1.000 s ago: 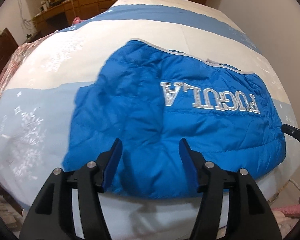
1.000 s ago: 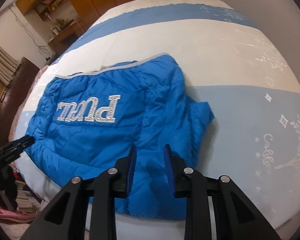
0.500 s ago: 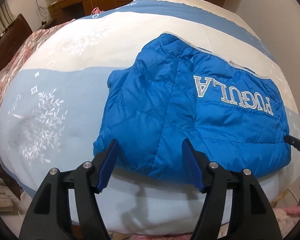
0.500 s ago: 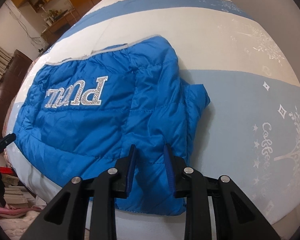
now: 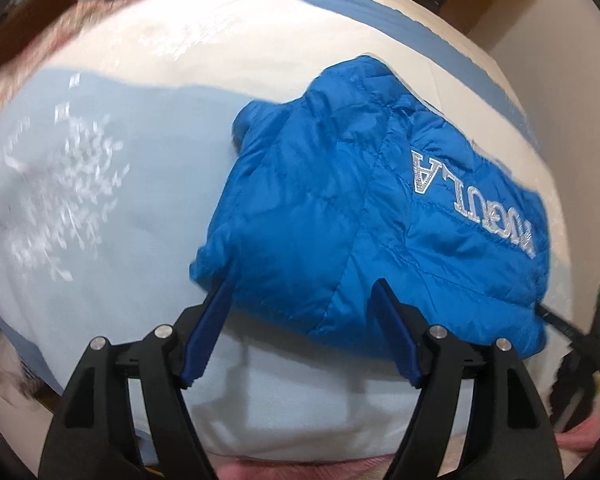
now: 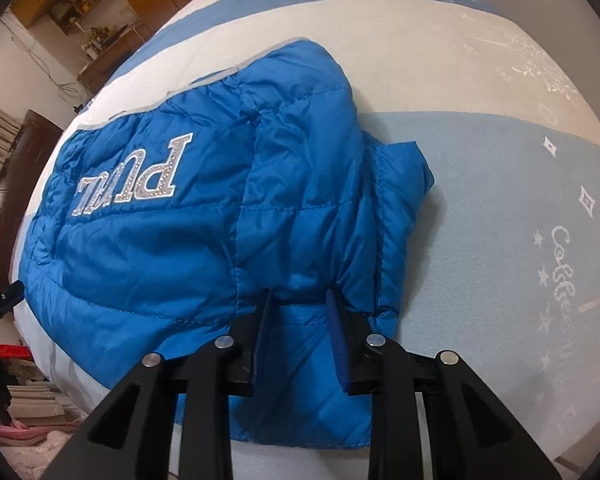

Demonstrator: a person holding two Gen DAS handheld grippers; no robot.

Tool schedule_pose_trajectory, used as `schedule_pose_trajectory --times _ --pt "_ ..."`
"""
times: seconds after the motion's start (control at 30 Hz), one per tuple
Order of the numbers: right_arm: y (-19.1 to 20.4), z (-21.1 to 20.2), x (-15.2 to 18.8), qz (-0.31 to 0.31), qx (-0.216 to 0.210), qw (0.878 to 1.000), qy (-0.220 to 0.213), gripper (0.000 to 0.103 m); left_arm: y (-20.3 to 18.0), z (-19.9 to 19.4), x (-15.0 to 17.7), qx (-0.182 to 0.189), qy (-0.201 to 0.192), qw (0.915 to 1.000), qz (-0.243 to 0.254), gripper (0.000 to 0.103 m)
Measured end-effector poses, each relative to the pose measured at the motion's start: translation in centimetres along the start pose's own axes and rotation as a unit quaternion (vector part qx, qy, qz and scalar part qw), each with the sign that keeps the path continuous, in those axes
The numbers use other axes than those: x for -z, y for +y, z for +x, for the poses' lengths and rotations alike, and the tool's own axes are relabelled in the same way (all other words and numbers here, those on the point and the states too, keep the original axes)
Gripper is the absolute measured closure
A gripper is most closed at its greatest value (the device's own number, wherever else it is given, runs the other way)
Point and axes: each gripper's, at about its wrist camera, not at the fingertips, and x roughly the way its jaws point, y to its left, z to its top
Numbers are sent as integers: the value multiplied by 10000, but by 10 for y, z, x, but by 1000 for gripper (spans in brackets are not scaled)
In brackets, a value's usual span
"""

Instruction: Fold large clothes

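Note:
A blue puffer jacket [image 5: 320, 200] [image 6: 160, 248] with silver lettering [image 5: 472, 204] [image 6: 136, 184] lies flat near the front edge of the bed. My left gripper [image 5: 302, 284] hovers over the jacket's near left corner. Its jaws are opening wide; the fabric lies under them and the pads do not press on it. At the jacket's near right edge, my right gripper [image 6: 298, 294] points steeply down. Its jaws stand narrowly apart, the fingertips [image 6: 332, 304] sunk into the puffy fabric, which bulges between them.
The bed [image 5: 100, 200] [image 6: 500, 200] has a cover in pale blue and cream bands with white prints. A dark wooden door [image 6: 20, 160] and stacked things on the floor [image 6: 28, 400] are at the left. A plain wall [image 5: 560, 60] runs along the right.
My left gripper has slid left along the jacket's near edge, rolled, and its jaws have widened. My right gripper has sunk until its fingertips dig into the jacket.

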Motion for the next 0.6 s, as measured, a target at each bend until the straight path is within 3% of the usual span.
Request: schedule_pose_trajectory --times 0.2,0.6 --pt "-7 -3 -1 133 -139 9998 30 77 39 5 4 794 121 9918 -991 31" --pt "-5 -2 -3 91 -118 9998 101 77 57 46 -17 1432 216 9774 -1538 25"
